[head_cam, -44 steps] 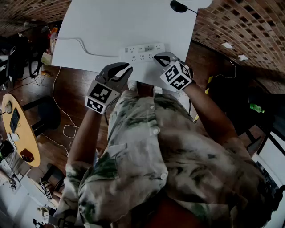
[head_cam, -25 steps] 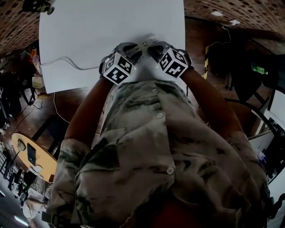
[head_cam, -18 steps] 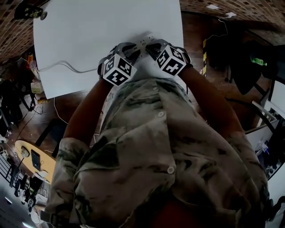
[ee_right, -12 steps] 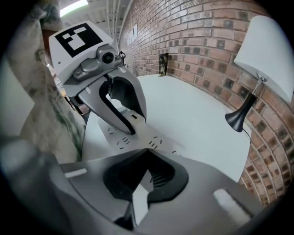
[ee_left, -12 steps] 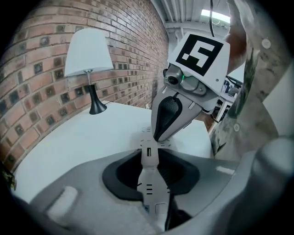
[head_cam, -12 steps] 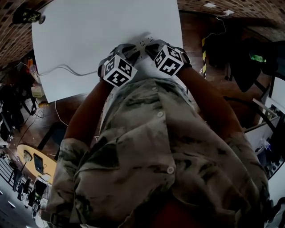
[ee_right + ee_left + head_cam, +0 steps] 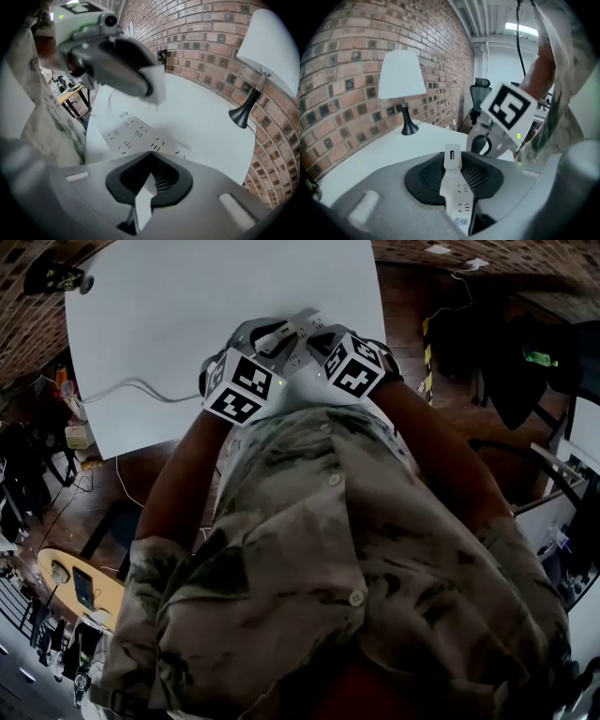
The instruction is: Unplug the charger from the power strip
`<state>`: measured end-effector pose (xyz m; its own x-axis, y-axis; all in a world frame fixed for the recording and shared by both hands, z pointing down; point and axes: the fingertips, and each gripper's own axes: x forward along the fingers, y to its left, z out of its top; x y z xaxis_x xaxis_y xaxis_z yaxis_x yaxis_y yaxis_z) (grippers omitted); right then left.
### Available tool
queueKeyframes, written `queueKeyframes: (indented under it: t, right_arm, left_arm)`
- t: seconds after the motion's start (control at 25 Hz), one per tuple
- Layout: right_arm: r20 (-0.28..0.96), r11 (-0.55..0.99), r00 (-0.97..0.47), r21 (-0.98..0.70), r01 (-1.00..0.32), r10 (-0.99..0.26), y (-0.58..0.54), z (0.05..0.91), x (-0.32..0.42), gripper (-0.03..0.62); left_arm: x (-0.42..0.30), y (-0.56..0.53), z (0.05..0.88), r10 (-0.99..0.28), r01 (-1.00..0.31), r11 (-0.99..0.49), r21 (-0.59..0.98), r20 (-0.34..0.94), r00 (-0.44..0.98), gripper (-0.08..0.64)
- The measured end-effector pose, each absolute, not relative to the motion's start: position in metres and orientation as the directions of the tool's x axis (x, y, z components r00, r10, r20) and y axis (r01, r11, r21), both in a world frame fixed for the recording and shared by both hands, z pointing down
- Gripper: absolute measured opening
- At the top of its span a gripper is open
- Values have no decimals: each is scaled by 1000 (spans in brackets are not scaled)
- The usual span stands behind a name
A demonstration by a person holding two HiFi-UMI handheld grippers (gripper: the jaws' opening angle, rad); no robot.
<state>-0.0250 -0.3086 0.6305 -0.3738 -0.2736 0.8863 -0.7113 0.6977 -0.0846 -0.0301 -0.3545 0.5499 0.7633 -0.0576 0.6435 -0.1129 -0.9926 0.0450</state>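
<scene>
Left gripper (image 7: 454, 174) has come up since half a second ago, taking the charger (image 7: 452, 160) with it. Its jaws are clamped narrow on the white charger, USB slot at the far end. In the right gripper view the charger hangs above the power strip (image 7: 133, 136), clear of it, not touching. The strip lies flat on the white table (image 7: 211, 140), sockets up. Right gripper (image 7: 150, 174) has its jaws closed on the strip's near edge, a white piece pinched between them. A cord (image 7: 131, 388) runs off left across the table. Lamp (image 7: 401, 79) stands by the brick wall (image 7: 342, 56).
</scene>
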Motion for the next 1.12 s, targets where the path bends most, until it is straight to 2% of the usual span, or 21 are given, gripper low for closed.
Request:
queueKeyframes:
  t: [0.12, 0.32, 0.56, 0.76, 1.12]
  right_arm:
    - [885, 682, -379, -101, -724, -272, -307, 630, -21, 5]
    - [877, 678, -394, -114, -726, -274, -309, 630, -23, 5]
    - [846, 632, -385, -75, -771, -369, -311, 620, -16, 2]
    - [754, 628, -396, 28, -777, -524, -316, 567, -5, 3]
    - [613, 719, -531, 89, -689, -585, -259, 489, -4, 55]
  left_arm:
    - [-29, -386, 514, -92, -129, -992, 19, 596, 798, 106]
    - [-67, -418, 509, -167, -207, -978, -2, 597, 785, 107]
    - [-114, -433, 501, -274, -340, -941, 9, 569, 775, 107]
    - [-153, -424, 477, -385, -449, -894, -5, 521, 761, 107]
    - [-208, -341, 413, -608, -658, -750, -71, 467, 642, 107]
